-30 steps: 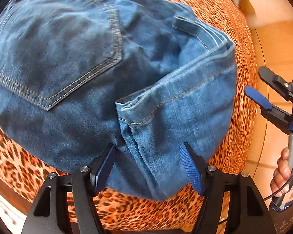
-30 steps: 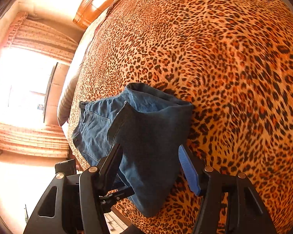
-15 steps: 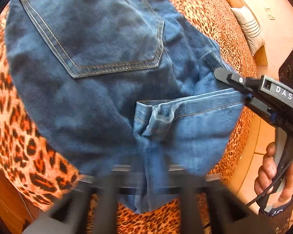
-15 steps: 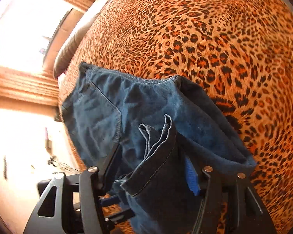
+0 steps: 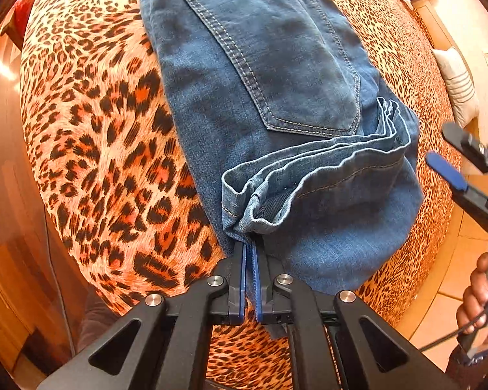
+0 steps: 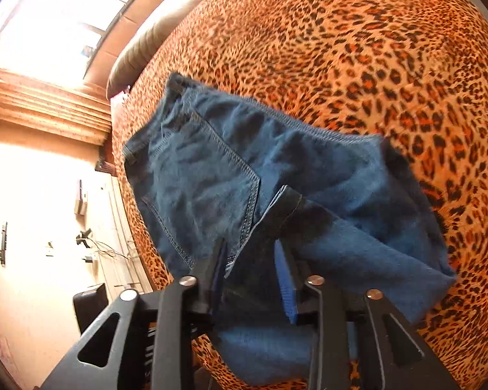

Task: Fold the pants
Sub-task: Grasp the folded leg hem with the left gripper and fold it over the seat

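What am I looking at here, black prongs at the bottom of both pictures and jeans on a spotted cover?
There is no robot: a person carries a hand-held gripper in each hand, and each has a camera looking along its two fingers. The prongs are those fingers.

In the left camera's picture, the left hand-held gripper is shut on the edge of the folded jeans, just under the bunched hems. At the far right of that picture you see the right hand-held gripper and the hand carrying it.

The other picture is the right camera's. Its jaws are opening with denim between them.

The jeans lie back pocket up on a leopard-print bedspread.
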`<state>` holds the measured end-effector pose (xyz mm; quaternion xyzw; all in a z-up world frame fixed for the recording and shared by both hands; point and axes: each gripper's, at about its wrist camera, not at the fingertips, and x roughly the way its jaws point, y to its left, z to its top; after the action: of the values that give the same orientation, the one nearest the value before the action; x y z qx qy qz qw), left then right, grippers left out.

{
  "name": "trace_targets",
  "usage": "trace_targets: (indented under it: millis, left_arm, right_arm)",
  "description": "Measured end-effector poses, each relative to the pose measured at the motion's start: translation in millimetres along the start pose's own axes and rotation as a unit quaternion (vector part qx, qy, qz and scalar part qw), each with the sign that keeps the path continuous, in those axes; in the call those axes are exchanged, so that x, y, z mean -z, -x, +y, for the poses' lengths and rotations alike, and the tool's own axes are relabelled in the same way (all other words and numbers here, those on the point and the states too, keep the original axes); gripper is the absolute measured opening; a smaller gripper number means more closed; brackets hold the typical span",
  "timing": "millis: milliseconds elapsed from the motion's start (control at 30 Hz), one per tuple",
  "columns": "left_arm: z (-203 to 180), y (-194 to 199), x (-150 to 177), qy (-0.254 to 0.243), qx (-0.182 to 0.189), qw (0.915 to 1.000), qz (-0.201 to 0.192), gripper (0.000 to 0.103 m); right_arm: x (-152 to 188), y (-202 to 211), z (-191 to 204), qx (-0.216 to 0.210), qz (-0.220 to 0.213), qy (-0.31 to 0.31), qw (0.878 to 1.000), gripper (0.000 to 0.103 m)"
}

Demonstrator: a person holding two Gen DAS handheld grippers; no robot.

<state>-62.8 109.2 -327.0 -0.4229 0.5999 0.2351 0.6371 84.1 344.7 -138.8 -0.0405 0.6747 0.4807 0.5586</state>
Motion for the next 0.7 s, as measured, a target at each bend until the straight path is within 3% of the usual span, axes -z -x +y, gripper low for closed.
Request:
trace_targets:
  millis: [33, 200, 300, 367, 500, 600, 700]
  left_arm:
    - [-4.9, 4.2, -7.1, 0.002, 0.0, 1.0, 0.001, 0.004]
    - [-14.2, 7.4, -26.1, 0.01, -0.004, 0.9999, 0.001, 0.005]
    - [-36.0, 9.9, -28.6, 0.014, -0.011, 0.9998, 0.004, 0.006]
    - [-41.7, 12.1, -29.0, 0.02, -0.007, 0.9998, 0.004, 0.005]
    - [-50.9, 2.0, -37.3, 0.027, -0.008, 0.9996, 0.001, 0.006]
    - [-50.9, -1.0, -43.3, 0.034, -0.004, 0.9993, 0.014, 0.006]
    - [-42.0, 15.1, -33.9, 0.027, 0.013, 0.9995, 0.007, 0.007]
  right_arm:
    - [0.4, 7.8, -8.9, 0.02, -0.006, 0.012, 1.0, 0.067]
    - [12.3, 6.9, -26.1, 0.052, 0.014, 0.072, 0.996, 0.067]
    - [20.1, -22.3, -20.2, 0.126, 0.036, 0.146, 0.981, 0.061]
    - [28.8, -30.9, -20.3, 0.17, 0.069, 0.188, 0.965, 0.005]
    - [26.7, 4.8, -34.9, 0.143, 0.014, 0.136, 0.98, 0.004]
    - [22.8, -12.0, -57.9, 0.197, 0.043, 0.114, 0.973, 0.005]
    - [27.2, 5.5, -64.5, 0.167, 0.027, 0.089, 0.982, 0.013]
